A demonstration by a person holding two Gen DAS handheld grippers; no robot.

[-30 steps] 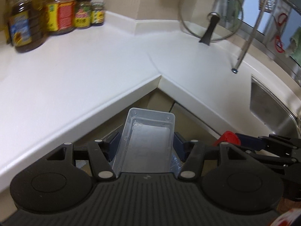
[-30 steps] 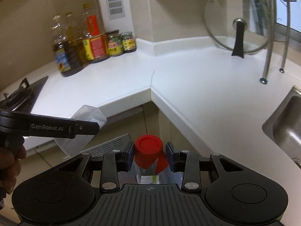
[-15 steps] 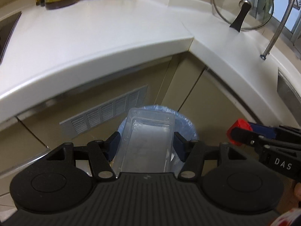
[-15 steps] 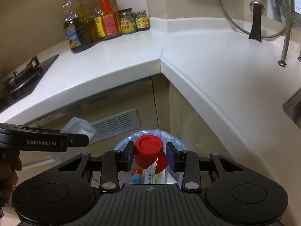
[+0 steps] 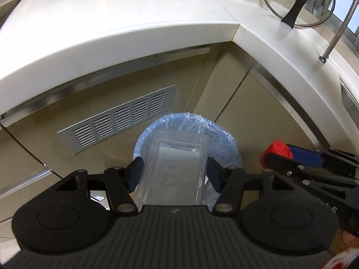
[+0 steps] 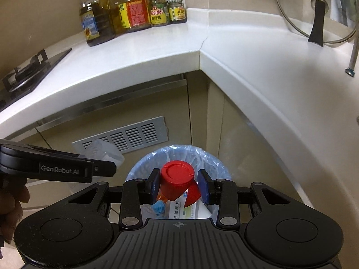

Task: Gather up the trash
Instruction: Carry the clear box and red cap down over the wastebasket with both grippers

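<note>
A clear plastic tray sits lengthwise between the two blue pads of the left gripper, which pinch its long sides; it hangs directly above the trash bin, a round bin lined with a pale blue bag that stands on the floor in the cabinet corner. In the right wrist view the same tray shows just left of the bin, poking out past the left gripper's black finger.

A red-capped bottle is caught between the pads of the right gripper, cap pointing forward, over the bin's mouth. The left pad touches the cap; the right pad seems to stand slightly off it. Under it, inside the bag, lie a white labelled package and a small blue scrap.

Behind the bin a slatted metal vent is set in the beige cabinet front, under the white countertop. Oil bottles and jars stand in the back corner, and a glass lid leans at the right.
</note>
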